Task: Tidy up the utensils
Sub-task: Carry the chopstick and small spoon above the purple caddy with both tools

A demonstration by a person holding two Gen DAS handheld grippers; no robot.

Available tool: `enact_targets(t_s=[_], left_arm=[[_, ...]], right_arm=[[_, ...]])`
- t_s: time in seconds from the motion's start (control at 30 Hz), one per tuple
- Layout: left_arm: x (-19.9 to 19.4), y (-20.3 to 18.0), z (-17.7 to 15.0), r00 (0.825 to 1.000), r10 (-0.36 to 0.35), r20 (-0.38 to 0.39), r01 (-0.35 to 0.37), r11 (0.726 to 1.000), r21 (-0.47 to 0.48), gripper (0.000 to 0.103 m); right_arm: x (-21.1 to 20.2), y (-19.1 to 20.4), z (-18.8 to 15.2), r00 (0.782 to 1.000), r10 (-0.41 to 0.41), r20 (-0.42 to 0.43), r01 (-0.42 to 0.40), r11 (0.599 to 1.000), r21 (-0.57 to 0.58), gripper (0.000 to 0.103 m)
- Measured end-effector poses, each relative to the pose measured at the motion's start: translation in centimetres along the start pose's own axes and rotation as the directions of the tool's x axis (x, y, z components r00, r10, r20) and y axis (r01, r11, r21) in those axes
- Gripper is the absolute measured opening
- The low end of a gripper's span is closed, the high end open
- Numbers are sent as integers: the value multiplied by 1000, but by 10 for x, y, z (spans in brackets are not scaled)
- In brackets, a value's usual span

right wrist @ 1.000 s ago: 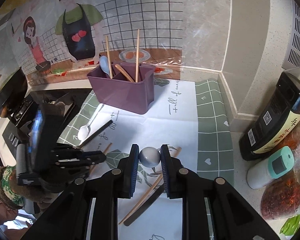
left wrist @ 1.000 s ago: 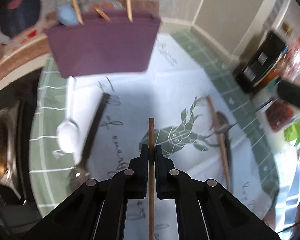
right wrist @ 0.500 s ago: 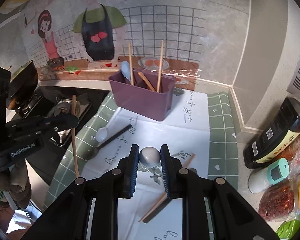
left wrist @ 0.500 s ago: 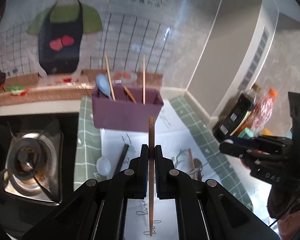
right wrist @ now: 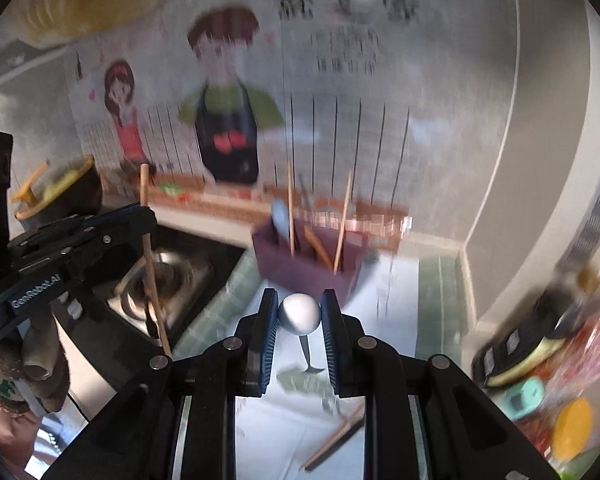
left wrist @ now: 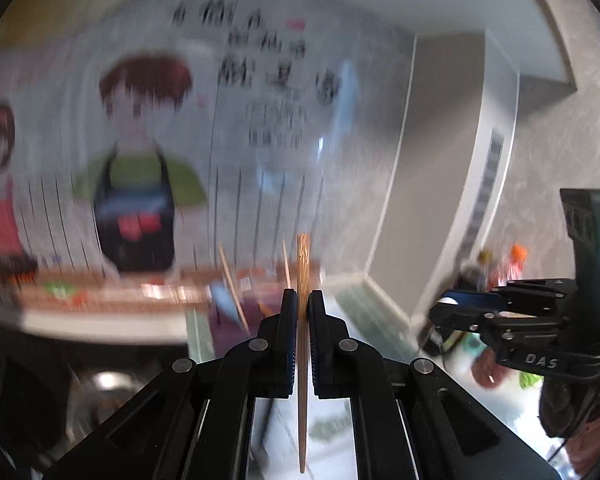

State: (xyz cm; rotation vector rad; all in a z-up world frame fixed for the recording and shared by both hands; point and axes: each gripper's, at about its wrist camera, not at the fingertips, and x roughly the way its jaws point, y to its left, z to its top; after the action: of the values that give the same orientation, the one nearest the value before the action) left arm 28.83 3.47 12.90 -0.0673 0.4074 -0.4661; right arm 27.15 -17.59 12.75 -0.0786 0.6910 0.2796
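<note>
My left gripper [left wrist: 303, 300] is shut on a wooden chopstick [left wrist: 302, 264] held upright, raised above the counter; it also shows in the right wrist view [right wrist: 140, 220] with the chopstick [right wrist: 150, 256]. My right gripper [right wrist: 299, 300] is shut on a metal spoon [right wrist: 299, 314], bowl end up between the fingers; it appears at the right of the left wrist view [left wrist: 452, 308]. The purple utensil holder [right wrist: 300, 268] stands ahead, holding chopsticks and a blue spoon [right wrist: 279, 216]. In the left wrist view the holder [left wrist: 236, 320] is blurred behind the fingers.
A chopstick and a dark utensil [right wrist: 332, 440] lie on the white and green mat [right wrist: 432, 280]. A gas stove [right wrist: 168, 276] is on the left. Bottles and packets [right wrist: 540, 328] crowd the right side by the wall.
Both grippers have risen and tilted up toward the wall, each still holding its utensil. The holder now sits lower and farther off in both views.
</note>
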Motion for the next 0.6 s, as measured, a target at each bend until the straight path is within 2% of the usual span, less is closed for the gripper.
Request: enact_targets(t_s=[0.13, 0.3, 0.47, 0.6], left_arm=[[-2, -1, 41, 994, 31, 102, -35, 999, 40, 6], [8, 8, 83, 977, 58, 207, -67, 997, 34, 6], [33, 19, 107, 965, 79, 250, -84, 996, 8, 6], [67, 25, 109, 965, 113, 237, -119, 993, 8, 6]], right_arm=[[-25, 2, 48, 994, -28, 107, 31, 999, -26, 20], [-35, 1, 95, 983, -53, 176, 59, 998, -28, 20], [-24, -5, 127, 971, -99, 218, 104, 994, -12, 20], [7, -23, 135, 976, -110, 190, 108, 994, 20, 20]])
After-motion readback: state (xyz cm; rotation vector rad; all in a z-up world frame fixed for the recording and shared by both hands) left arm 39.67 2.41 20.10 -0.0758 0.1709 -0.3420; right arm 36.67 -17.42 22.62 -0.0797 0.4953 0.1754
